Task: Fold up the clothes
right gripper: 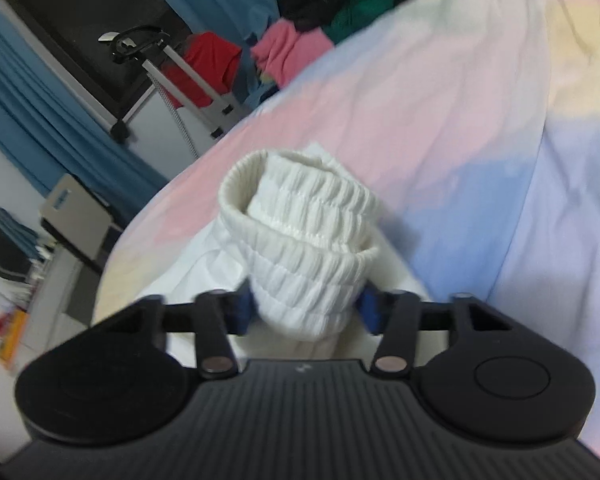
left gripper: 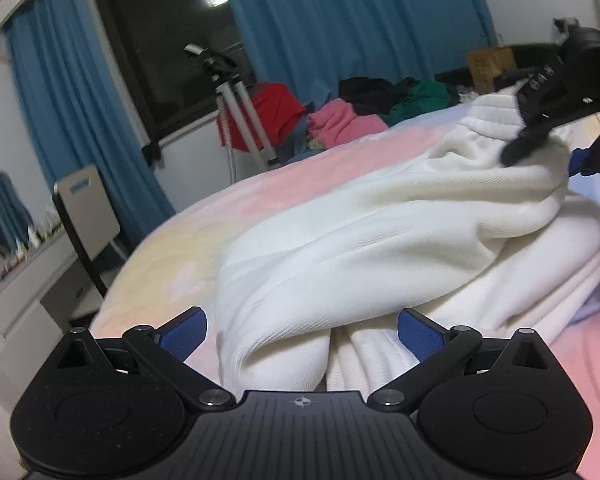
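Left wrist view: the left tool [left gripper: 302,334] hangs with its blue pads spread wide, a fold of the white garment [left gripper: 340,248] between them but untouched. The garment lies heaped on the bed [left gripper: 260,196], whose sheet is pastel pink, yellow and blue. At the bed's far edge sits a pile of clothes [left gripper: 364,108], red, pink, black and green. Behind stand teal curtains [left gripper: 340,20], a dark window [left gripper: 160,40] and a garment steamer [left gripper: 236,100].

Right wrist view: the right tool [right gripper: 306,308] pinches the garment's ribbed elastic waistband [right gripper: 300,240], bunched and lifted above the sheet near the bed's left edge.
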Action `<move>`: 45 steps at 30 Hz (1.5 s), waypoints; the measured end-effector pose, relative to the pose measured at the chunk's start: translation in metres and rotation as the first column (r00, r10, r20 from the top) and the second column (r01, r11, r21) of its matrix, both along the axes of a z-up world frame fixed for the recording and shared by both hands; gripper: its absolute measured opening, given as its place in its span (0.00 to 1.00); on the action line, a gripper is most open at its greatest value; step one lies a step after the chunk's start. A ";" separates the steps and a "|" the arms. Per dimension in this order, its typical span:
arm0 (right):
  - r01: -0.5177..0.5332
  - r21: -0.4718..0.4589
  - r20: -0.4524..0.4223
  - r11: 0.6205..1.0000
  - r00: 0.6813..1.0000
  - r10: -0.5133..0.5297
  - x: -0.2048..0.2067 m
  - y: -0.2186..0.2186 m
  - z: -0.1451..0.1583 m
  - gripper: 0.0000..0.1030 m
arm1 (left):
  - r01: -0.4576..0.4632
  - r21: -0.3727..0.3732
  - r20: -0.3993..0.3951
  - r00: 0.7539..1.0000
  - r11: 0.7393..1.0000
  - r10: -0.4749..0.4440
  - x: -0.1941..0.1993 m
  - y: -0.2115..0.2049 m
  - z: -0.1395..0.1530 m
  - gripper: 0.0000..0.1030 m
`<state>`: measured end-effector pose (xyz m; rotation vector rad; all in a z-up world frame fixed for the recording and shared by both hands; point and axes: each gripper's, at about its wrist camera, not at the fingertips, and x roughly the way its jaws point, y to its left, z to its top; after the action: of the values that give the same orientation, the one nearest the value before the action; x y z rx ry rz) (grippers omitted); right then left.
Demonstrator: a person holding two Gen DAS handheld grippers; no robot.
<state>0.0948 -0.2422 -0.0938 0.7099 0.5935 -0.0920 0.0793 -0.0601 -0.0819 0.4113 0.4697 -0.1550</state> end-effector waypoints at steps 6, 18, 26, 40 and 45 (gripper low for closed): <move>0.072 0.029 0.132 0.997 0.988 -0.075 -0.028 -0.020 0.020 0.31 | -0.182 -0.234 -0.137 0.979 0.955 0.153 0.016 0.039 0.006 1.00; 0.137 0.221 -0.117 0.966 0.987 -0.114 -0.026 -0.054 -0.035 0.65 | -0.336 -0.486 -0.280 0.934 0.807 0.220 0.021 0.098 0.004 0.96; 0.023 0.188 -0.220 0.982 0.975 0.019 -0.007 -0.032 -0.049 0.84 | -0.349 -0.489 -0.339 0.920 0.799 0.194 0.034 0.109 -0.004 0.96; 0.026 0.024 -0.048 0.999 0.999 -0.025 -0.040 -0.027 0.007 0.30 | -0.256 -0.752 -0.454 0.869 0.608 -0.195 0.039 0.158 0.014 1.00; 0.027 -0.002 -0.065 1.000 0.998 -0.027 -0.031 -0.026 -0.002 0.30 | -0.362 -0.768 -0.526 0.826 0.529 -0.199 0.076 0.158 -0.021 1.00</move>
<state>0.0642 -0.2682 -0.0959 0.7159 0.6463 -0.1404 0.1556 0.0983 -0.1025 -0.6929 0.9359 -0.3972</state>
